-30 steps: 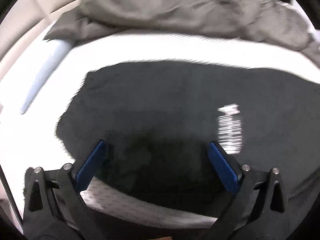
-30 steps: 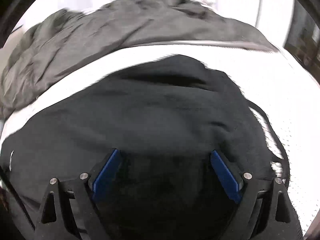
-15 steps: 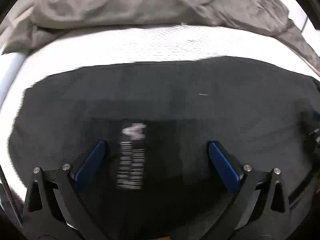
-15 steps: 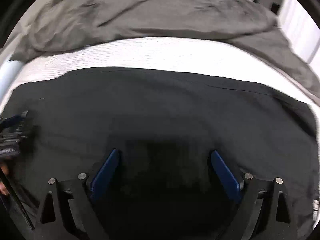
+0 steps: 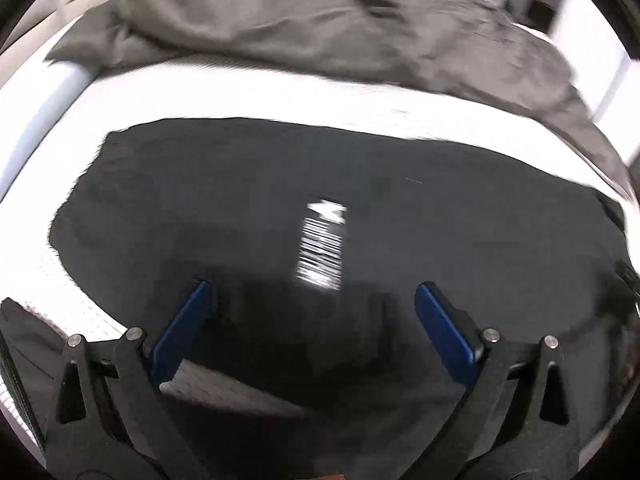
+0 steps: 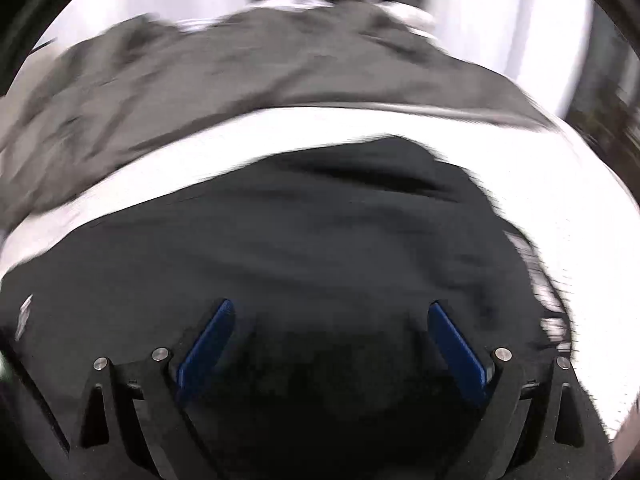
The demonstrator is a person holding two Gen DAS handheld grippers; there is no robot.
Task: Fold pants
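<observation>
Bedsheet (image 5: 256, 100); pants (image 5: 400, 208) under hand-held grippers.

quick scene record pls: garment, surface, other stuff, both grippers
garment: black fabric pants spread flat, white printed label facing up
surface: white textured bed sheet
other: rumpled grey blanket beyond the pants, lying on the sheet
left gripper: open, blue pads apart over the pants' near edge, gripping nothing
right gripper: open over the pants, gripping nothing
image quality: motion blur in both views
</observation>
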